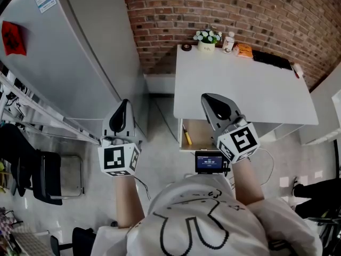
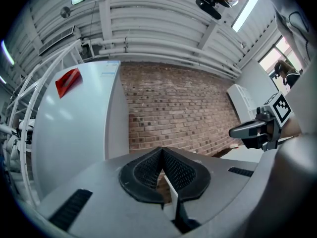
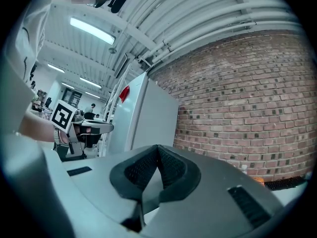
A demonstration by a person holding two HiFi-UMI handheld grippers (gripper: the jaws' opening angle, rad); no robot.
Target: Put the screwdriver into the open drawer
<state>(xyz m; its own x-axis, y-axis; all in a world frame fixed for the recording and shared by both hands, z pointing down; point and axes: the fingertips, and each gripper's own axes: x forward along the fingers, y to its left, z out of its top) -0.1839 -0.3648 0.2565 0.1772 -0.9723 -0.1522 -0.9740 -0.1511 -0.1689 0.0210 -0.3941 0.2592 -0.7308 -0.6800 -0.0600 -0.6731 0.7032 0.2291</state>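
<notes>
A yellow-handled screwdriver lies inside the open drawer under the white table's front left corner. My right gripper hovers level over the drawer's right part, its jaws shut with nothing between them. My left gripper is held over the floor to the left of the drawer, jaws shut and empty. In the left gripper view the pads meet in front of a brick wall, and the right gripper shows at the right edge. In the right gripper view the shut pads face the same wall.
A large grey cabinet stands at the left, a brick wall behind the table. On the table's far edge are a flower pot, a bottle and a black keyboard. A black chair sits at lower left.
</notes>
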